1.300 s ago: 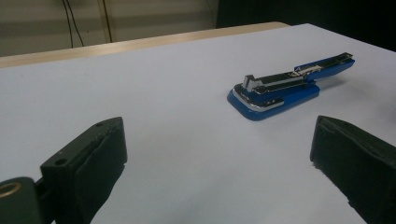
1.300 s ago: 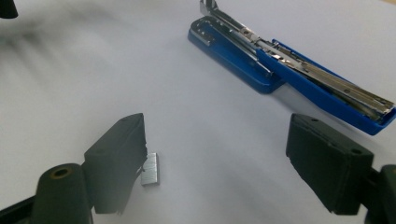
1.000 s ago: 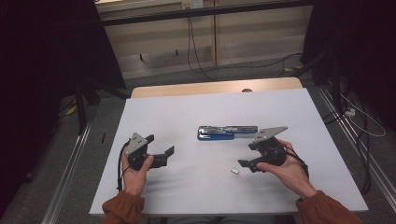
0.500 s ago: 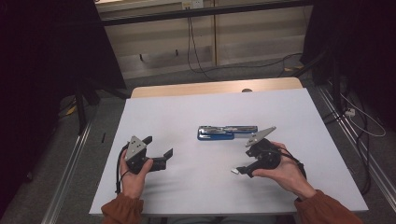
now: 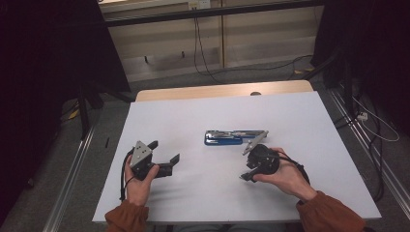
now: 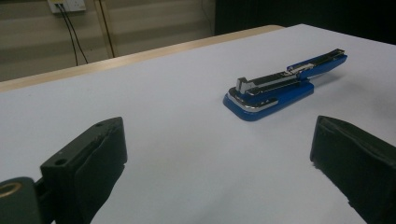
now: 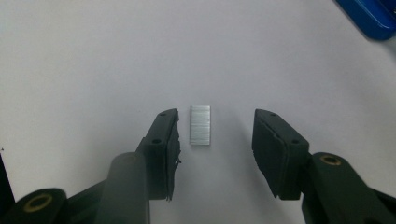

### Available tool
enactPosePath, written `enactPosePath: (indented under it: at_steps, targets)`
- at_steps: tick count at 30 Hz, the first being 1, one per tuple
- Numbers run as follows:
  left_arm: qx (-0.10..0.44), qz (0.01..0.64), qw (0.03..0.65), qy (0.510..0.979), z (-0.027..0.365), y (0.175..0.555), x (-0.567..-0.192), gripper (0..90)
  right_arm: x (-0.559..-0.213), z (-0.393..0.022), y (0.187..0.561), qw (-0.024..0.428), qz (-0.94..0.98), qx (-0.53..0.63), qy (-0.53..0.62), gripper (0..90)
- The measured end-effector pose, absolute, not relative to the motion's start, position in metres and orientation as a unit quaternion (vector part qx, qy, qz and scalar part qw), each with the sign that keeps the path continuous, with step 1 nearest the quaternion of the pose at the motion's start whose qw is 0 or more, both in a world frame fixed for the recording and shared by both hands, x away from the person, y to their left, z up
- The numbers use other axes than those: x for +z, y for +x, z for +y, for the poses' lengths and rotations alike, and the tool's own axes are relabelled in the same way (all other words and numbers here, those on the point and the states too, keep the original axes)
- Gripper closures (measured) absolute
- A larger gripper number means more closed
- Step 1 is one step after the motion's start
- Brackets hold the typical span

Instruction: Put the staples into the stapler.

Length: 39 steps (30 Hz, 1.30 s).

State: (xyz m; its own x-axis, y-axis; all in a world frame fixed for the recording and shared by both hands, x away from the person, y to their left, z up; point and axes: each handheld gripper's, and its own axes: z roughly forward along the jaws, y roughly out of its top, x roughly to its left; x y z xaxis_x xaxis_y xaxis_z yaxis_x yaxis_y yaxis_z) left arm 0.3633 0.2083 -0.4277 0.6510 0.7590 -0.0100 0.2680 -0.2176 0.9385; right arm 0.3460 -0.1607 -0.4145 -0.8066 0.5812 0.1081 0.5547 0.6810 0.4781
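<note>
A blue stapler [image 5: 227, 137] lies swung open on the white table [image 5: 193, 111], its metal arm stretched to the right; it also appears as the stapler [image 6: 280, 88] in the left gripper view. A small silver strip of staples [image 7: 200, 125] lies flat on the table between the jaws of my right gripper [image 7: 215, 135]. Those jaws have just been closing, with gaps still on both sides of the strip. From above, the right gripper [image 5: 247, 175] points down just in front of the stapler. My left gripper [image 5: 164, 151] rests at the left, wide open and holding nothing.
A wooden strip [image 5: 222, 92] runs along the table's far edge. Beyond it, cables [image 5: 203, 53] trail over the floor. Metal rails [image 5: 72, 164] flank the table on both sides. A corner of the stapler [image 7: 369, 16] sits at the top right of the right gripper view.
My right gripper has slid left and toward the person, down over the staple strip, and its jaws have narrowed. The left gripper has not moved.
</note>
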Motion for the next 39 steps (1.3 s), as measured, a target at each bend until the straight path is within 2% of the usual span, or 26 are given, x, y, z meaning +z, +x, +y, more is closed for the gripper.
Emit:
enactPosePath:
  at_steps: [5, 17, 30, 39]
  targets:
    - [0.233, 0.345, 0.520, 0.746, 0.207, 0.363, -0.429, 3.9, -0.417, -0.157, 0.350, 0.019, 0.922, 0.237, 0.307, 53.1]
    - [0.233, 0.343, 0.519, 0.748, 0.207, 0.364, -0.429, 3.9, -0.422, -0.149, 0.353, 0.002, 0.933, 0.212, 0.291, 64.9]
    - [0.232, 0.344, 0.518, 0.748, 0.206, 0.364, -0.430, 3.9, -0.424, -0.145, 0.354, 0.004, 0.940, 0.202, 0.275, 70.2]
    - [0.233, 0.346, 0.518, 0.747, 0.207, 0.365, -0.430, 3.9, -0.424, -0.144, 0.353, 0.001, 0.942, 0.201, 0.267, 77.4]
